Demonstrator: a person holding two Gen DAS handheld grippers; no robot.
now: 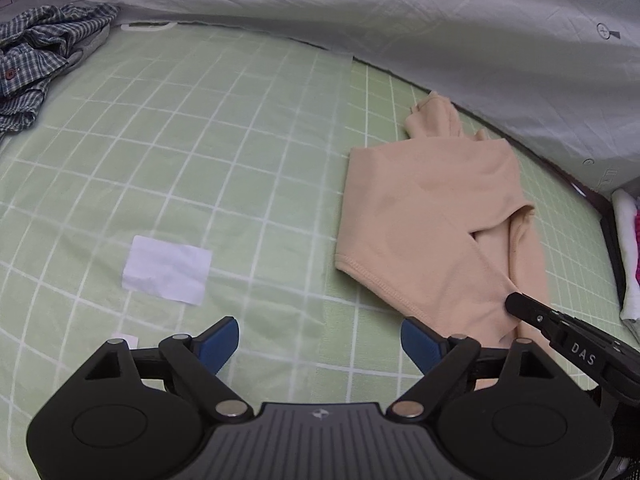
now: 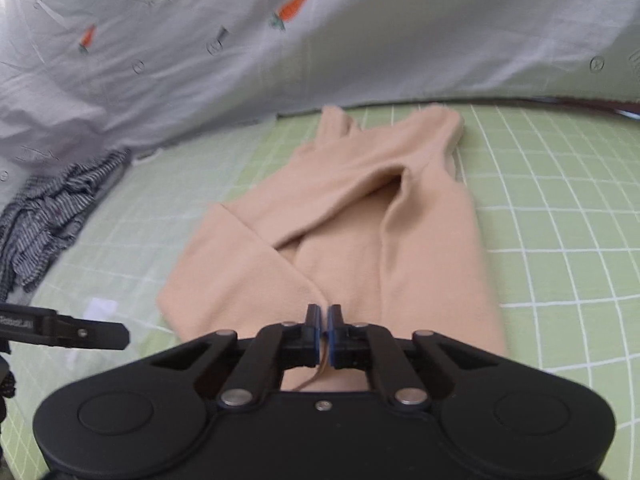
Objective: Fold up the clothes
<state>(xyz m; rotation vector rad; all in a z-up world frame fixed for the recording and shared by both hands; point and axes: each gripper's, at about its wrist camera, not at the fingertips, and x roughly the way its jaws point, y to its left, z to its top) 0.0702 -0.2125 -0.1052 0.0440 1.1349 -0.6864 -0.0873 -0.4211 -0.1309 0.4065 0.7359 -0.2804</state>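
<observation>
Green grid sheet [image 1: 200,140] is lying under everything, grey carrot-print quilt [image 2: 360,40] bunching along its far edge. Beige garment [image 2: 360,220] is lying mid-sheet, partly folded. Your right gripper [image 2: 324,316] is pinching its near hem; your left gripper [image 1: 320,340] is hanging spread, gripping nothing, just left of it.

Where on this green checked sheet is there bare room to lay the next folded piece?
The widest bare stretch of the green checked sheet lies between the crumpled blue plaid shirt and the peach knit garment, beyond the white paper slip. A narrower strip is right of the garment. Crowded: along the grey carrot-print quilt.
</observation>
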